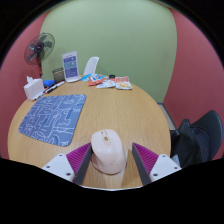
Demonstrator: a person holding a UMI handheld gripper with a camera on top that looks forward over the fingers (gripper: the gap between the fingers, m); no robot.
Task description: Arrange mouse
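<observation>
A pale pink computer mouse (107, 150) lies on the round wooden table (135, 112), between my two fingers. My gripper (111, 152) is open around it. The left magenta pad (78, 157) is at the mouse's side, and a strip of table shows between the mouse and the right pad (146, 157). A blue patterned mouse mat (53, 118) lies on the table ahead and to the left of the fingers, with nothing on it.
At the table's far side stand a black fan (40, 48), a white box (71, 66) and several small packets and papers (112, 82). A white object (35, 88) lies beyond the mat. A black chair (200, 138) stands at the right.
</observation>
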